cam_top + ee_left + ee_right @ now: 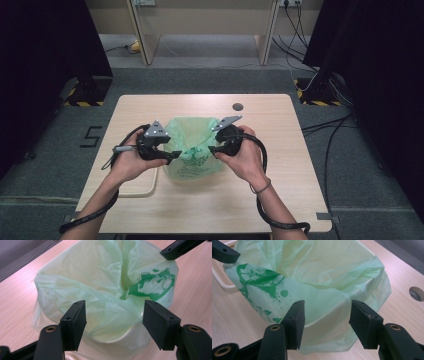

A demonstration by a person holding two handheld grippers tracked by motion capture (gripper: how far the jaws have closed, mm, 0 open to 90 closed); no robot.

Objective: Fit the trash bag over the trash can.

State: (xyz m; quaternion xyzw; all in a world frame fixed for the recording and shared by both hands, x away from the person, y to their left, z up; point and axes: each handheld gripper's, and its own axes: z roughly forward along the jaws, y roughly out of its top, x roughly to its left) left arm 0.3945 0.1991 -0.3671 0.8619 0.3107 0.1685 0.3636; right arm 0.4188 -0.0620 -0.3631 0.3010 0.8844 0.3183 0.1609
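A pale green plastic bag (192, 145) with a darker green print is being seen lining a white bin (113, 336), which is standing near the middle of the wooden tabletop (280, 150). The bag's edge is folded over the bin's rim and is hanging down the outside wall.

The left tool (172, 156) is being held at the bag's left side in the high view, the right tool (214, 149) at its right side, with the bag between the two. In the left gripper view, the left tool (113, 315) is being held with its jaws standing wide apart, astride the near rim of the bin; crumpled bag film is lying in the gap, but the pads are not being pressed on it. In the right gripper view, the right tool (327, 315) is likewise being held wide open over the near rim, with the folded film in the gap and no pad closed on it. Nothing is being gripped by either tool.

The printed patch of the bag is facing the person's side of the tabletop. A round grommet (238, 106) is being seen in the tabletop beyond the bin, well apart from it. A pale curved handle (145, 192) is lying on the tabletop just left of the bin.
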